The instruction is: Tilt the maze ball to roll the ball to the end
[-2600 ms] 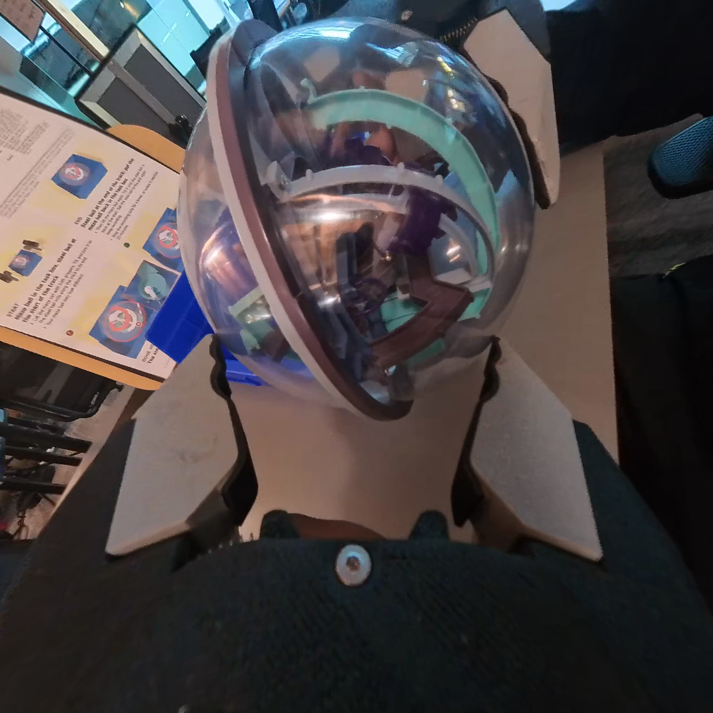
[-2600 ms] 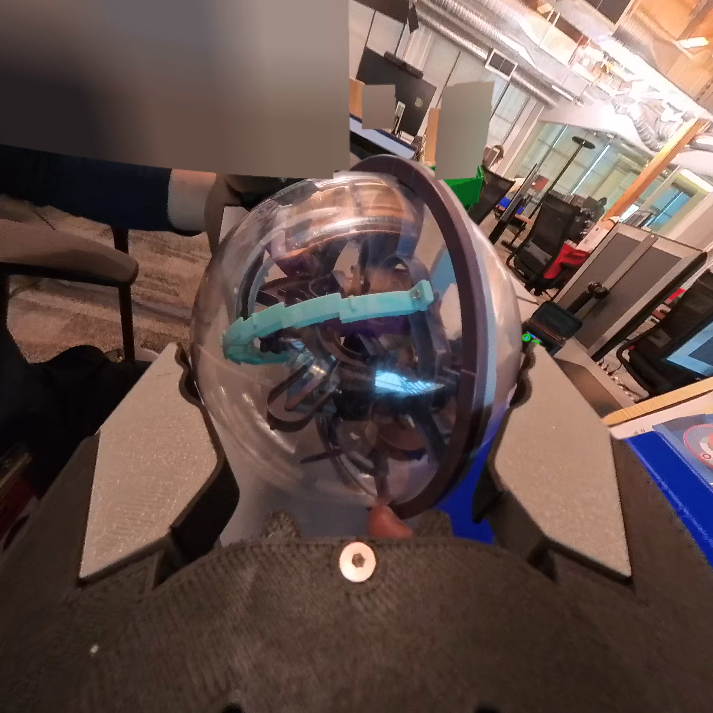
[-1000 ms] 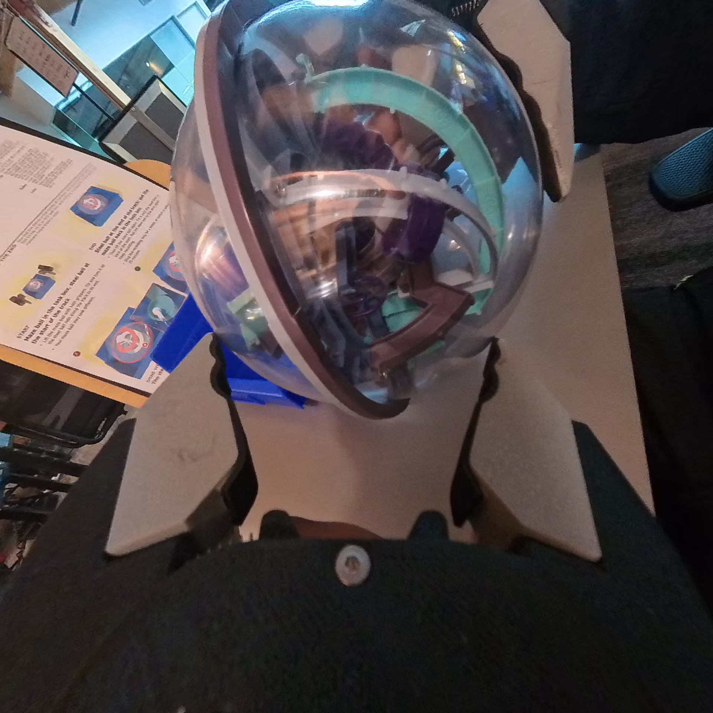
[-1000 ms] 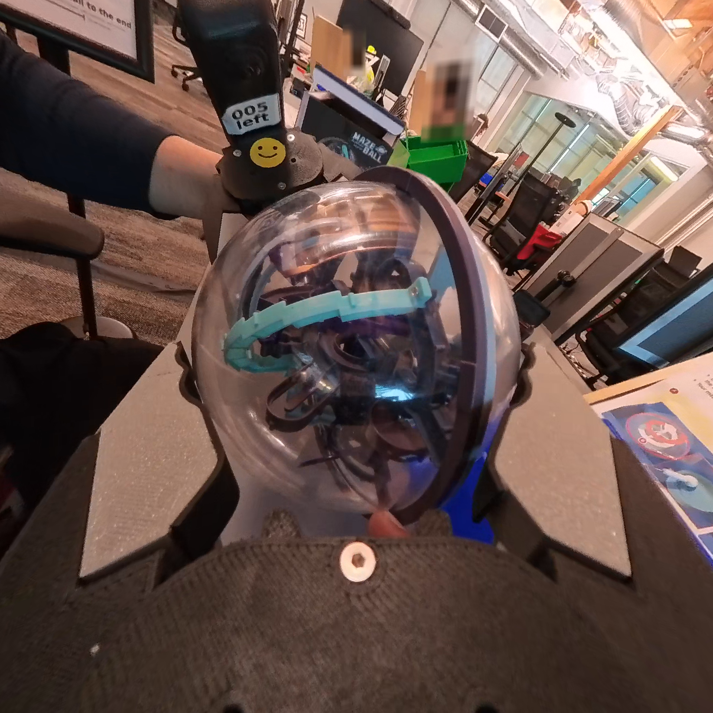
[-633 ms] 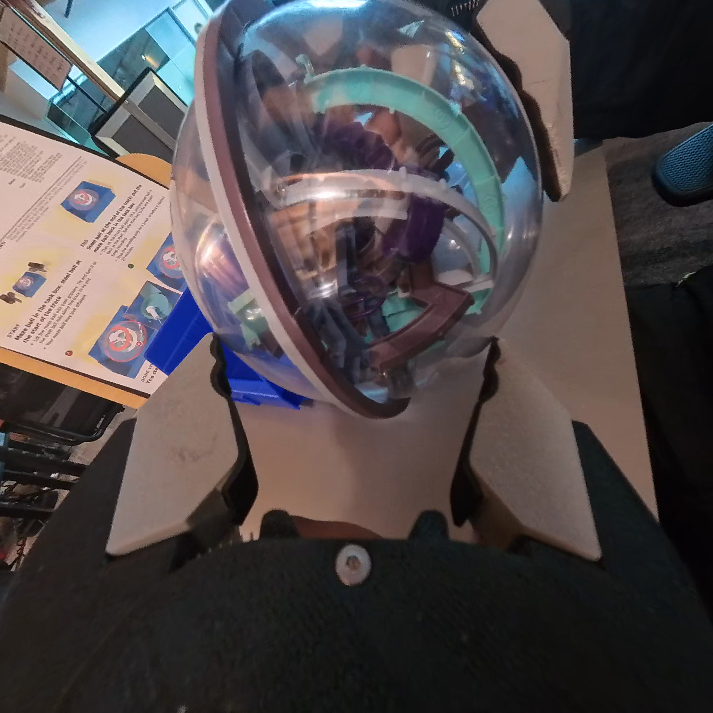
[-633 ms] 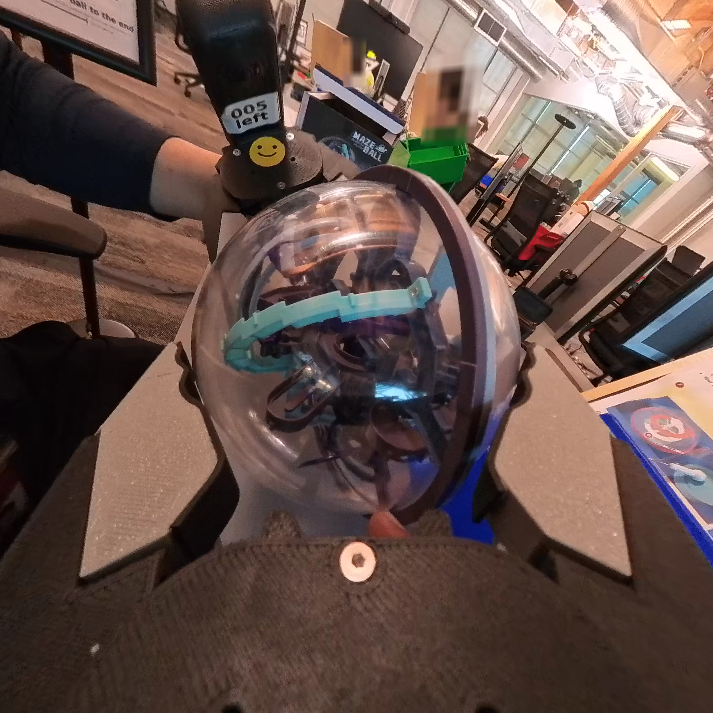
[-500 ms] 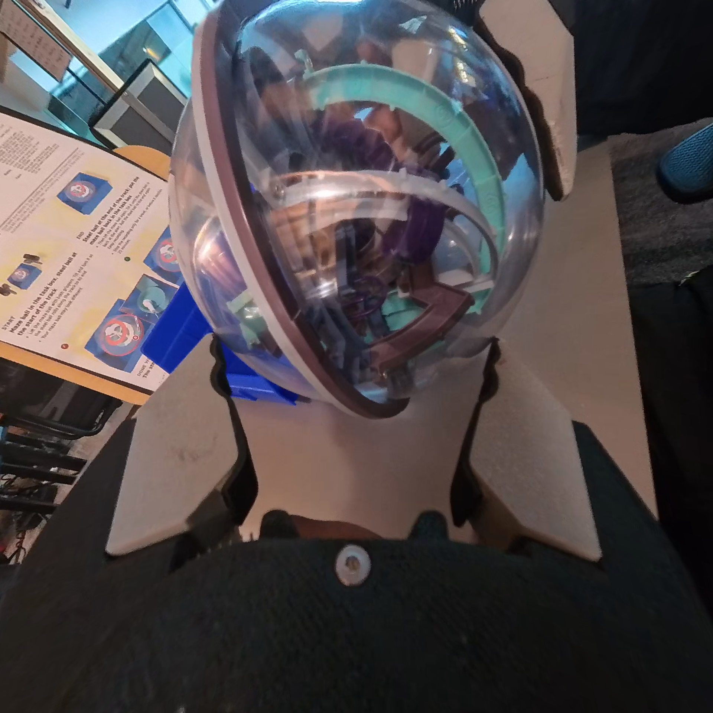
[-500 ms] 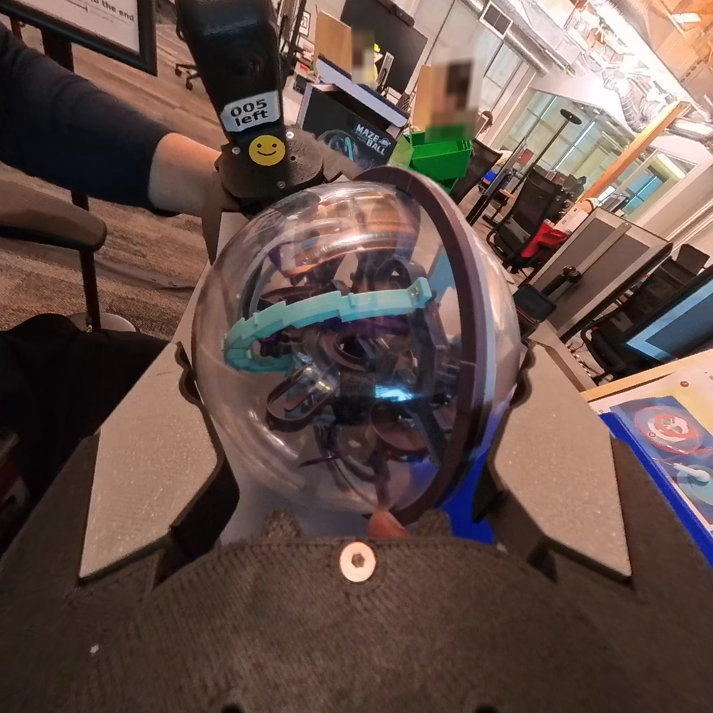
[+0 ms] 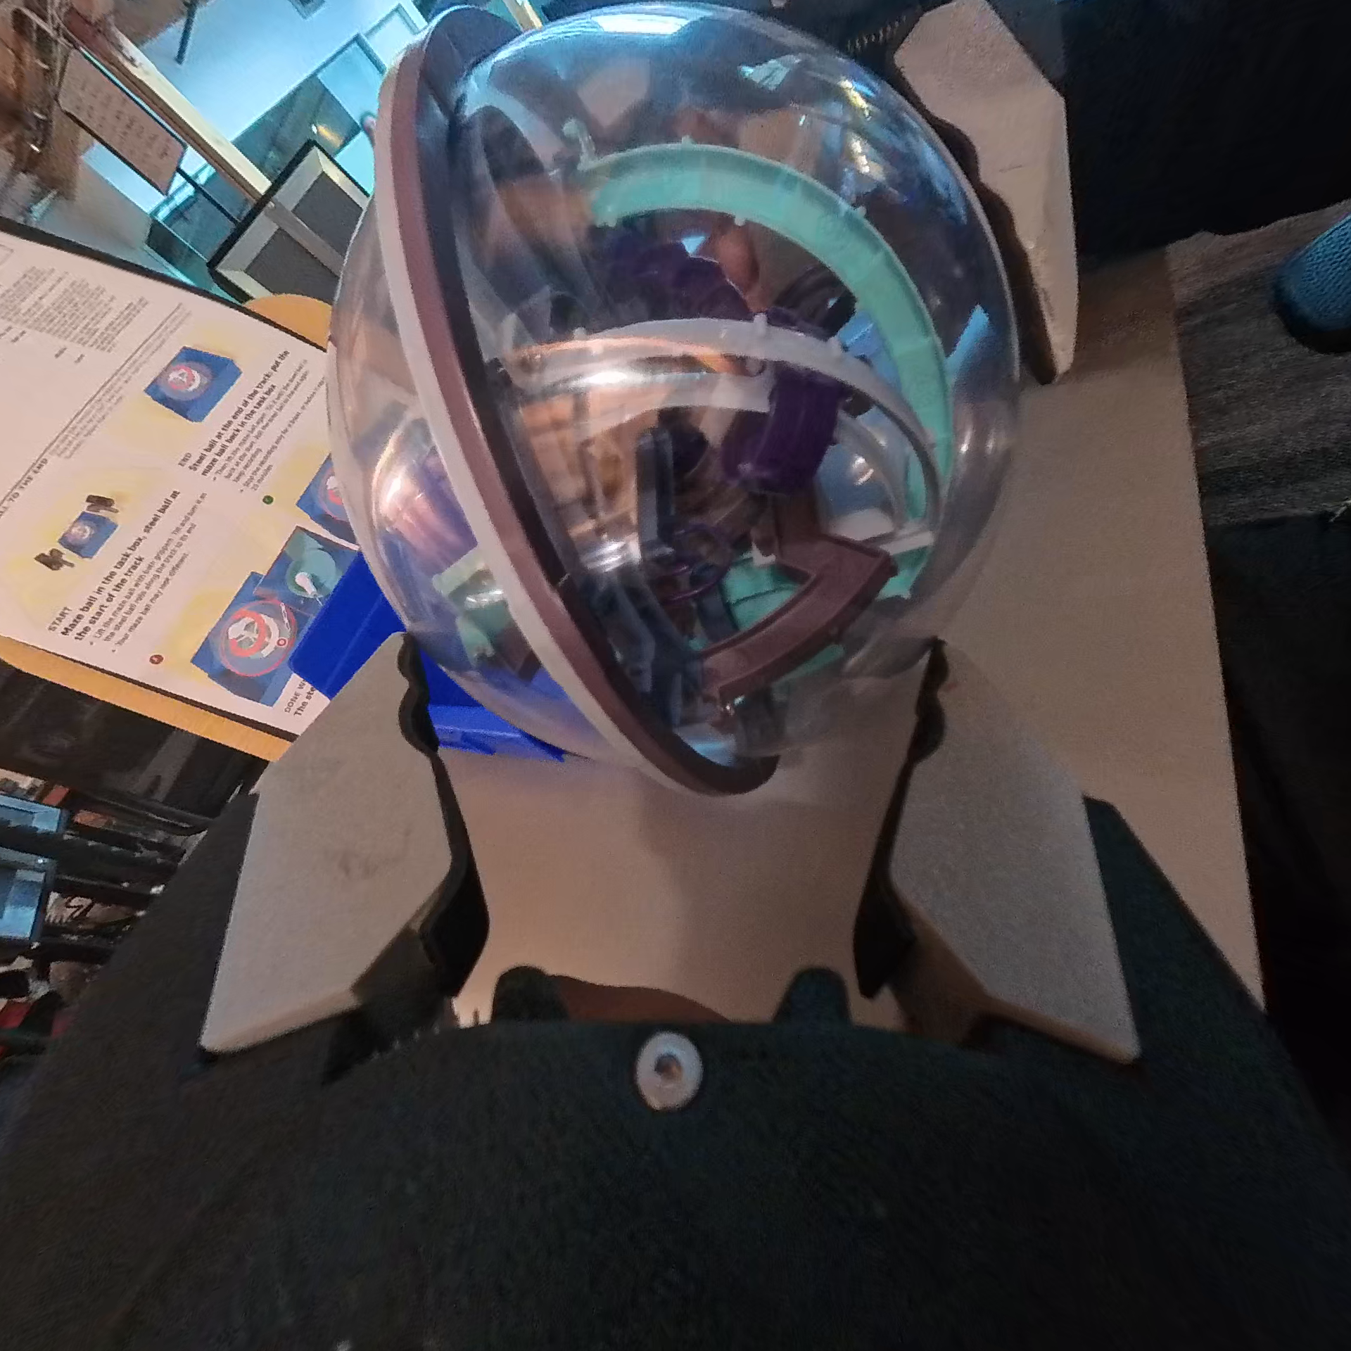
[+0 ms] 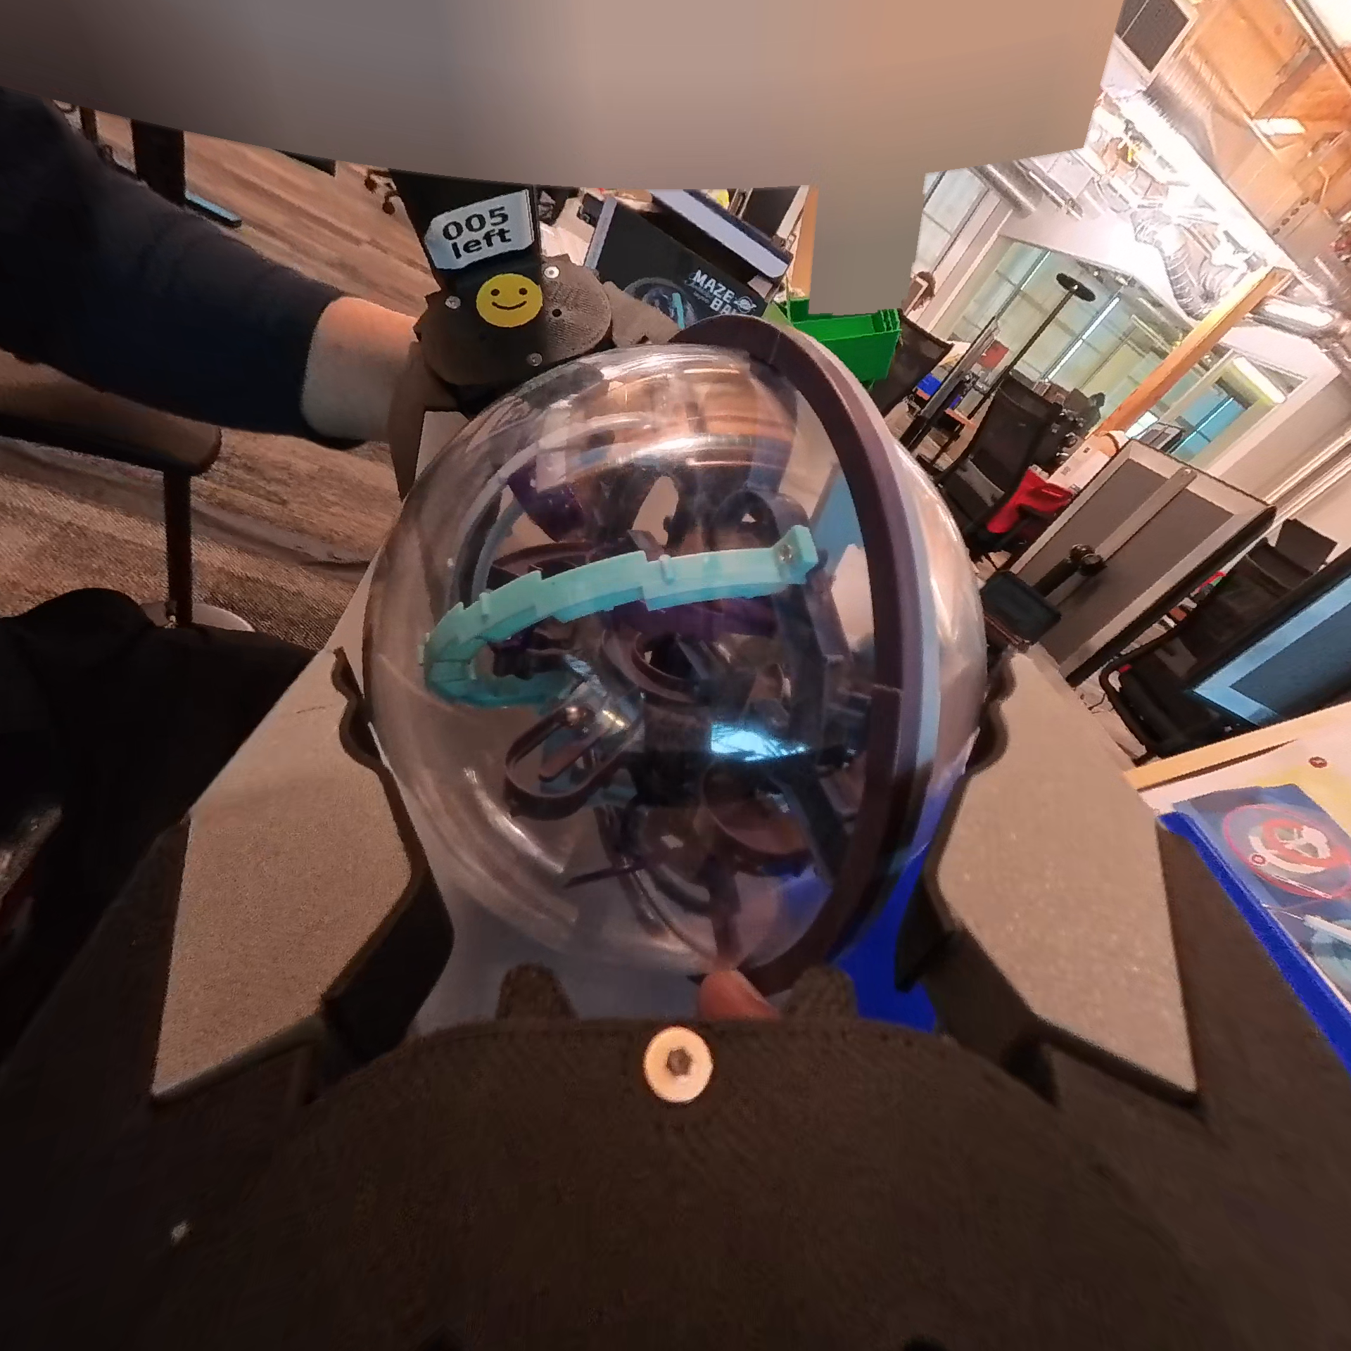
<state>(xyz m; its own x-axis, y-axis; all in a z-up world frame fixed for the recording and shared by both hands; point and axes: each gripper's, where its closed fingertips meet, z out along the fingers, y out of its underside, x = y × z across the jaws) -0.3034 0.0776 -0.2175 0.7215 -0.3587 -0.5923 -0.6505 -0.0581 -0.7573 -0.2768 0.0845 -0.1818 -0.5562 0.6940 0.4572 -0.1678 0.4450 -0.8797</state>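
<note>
Clear maze ball [image 9: 672, 380] clamped by both jaws | L view: instruction sheet [image 9: 146, 468] | R view: sleeve [image 10: 146, 292]

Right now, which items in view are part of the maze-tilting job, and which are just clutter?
In the job:
- maze ball, clear sphere with dark rim
- teal track inside it
- left hand-held gripper, pads on the ball
- right hand-held gripper, pads on the ball

Just lying about:
- instruction sheet
- blue box
- green bins
- office chairs
</note>
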